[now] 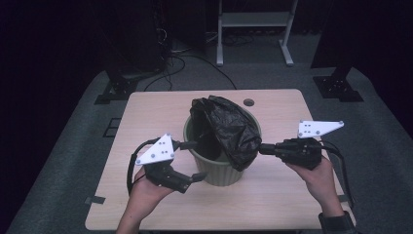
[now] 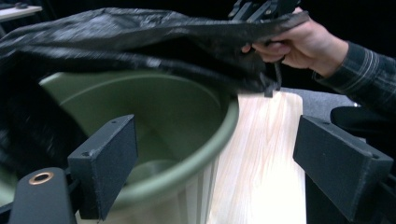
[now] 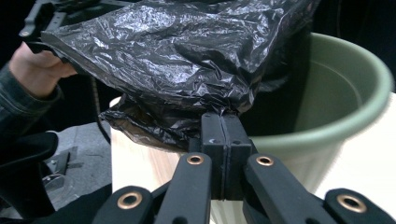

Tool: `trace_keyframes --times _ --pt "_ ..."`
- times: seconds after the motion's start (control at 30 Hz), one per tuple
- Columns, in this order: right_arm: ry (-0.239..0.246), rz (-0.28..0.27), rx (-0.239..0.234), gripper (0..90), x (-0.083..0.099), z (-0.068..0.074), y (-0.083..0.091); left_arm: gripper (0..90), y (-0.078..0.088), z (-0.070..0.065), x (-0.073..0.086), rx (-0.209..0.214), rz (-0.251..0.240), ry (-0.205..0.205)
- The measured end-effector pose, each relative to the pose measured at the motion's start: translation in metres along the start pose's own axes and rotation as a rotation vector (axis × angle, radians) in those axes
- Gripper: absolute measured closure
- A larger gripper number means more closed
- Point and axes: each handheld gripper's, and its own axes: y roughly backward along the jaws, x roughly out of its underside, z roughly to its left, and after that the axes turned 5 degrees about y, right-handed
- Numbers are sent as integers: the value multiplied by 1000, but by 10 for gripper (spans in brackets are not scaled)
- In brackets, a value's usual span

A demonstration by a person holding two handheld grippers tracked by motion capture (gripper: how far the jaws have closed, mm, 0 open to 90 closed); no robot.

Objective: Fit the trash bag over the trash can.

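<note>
On the wooden table [image 1: 146,112] stands a green bin [image 1: 221,170], with a black plastic bag [image 1: 229,126] draped over its far and right rim, only partly spread. Fitting it looks about half done: the right gripper [image 1: 263,149] pinches the bag's edge, while the left gripper [image 1: 195,161] hangs wide apart and empty at the bare near rim.
</note>
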Motion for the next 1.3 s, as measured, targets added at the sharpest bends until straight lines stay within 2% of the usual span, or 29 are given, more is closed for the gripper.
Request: trace_keyframes --times 0.17,0.3,0.33,0.43,0.57,0.6,0.67,0.7,0.8,0.83,0.87,0.9,0.97,1.0,1.13,1.23,1.3 --pt "22 5 -29 897 -10 3 -16 128 -17 3 -7 21 -11 12" --pt "29 7 -34 897 -12 5 -19 129 -16 0 -10 14 -32 6" --pt "32 11 -28 896 -12 5 -19 140 -12 -1 -12 14 -51 -8" --pt "34 9 -27 896 -13 5 -19 179 -9 -3 -15 12 -75 -15" --pt "34 6 -29 895 -13 5 -18 279 -7 -4 -18 12 -66 -23" --pt "35 5 -29 894 -13 5 -19 312 -9 -3 -19 31 -57 -8" --pt "35 5 -29 894 -13 6 -19 339 -11 -3 -19 40 -54 1" --pt "36 5 -28 894 -13 6 -19 414 -13 -5 -19 54 -37 6" --pt "35 7 -28 894 -13 5 -19 524 -14 -6 -19 48 -26 8" --pt "35 7 -28 894 -13 5 -19 524 -14 -6 -20 49 -20 5" --pt "35 7 -28 893 -13 5 -18 600 -14 -5 -20 57 -18 28" --pt "34 6 -27 893 -13 5 -18 631 -14 -4 -20 56 -12 30" --pt "35 5 -26 893 -13 5 -18 658 -15 -4 -21 57 -2 34" --pt "36 2 -27 893 -14 6 -17 724 -16 -3 -22 66 19 38" --pt "37 3 -27 893 -13 6 -17 883 -18 -3 -22 79 26 35" --pt "37 5 -25 886 -13 6 -17 897 -17 -3 -22 81 26 42" --pt "33 8 -21 874 -12 5 -16 897 -10 1 -21 62 16 57"
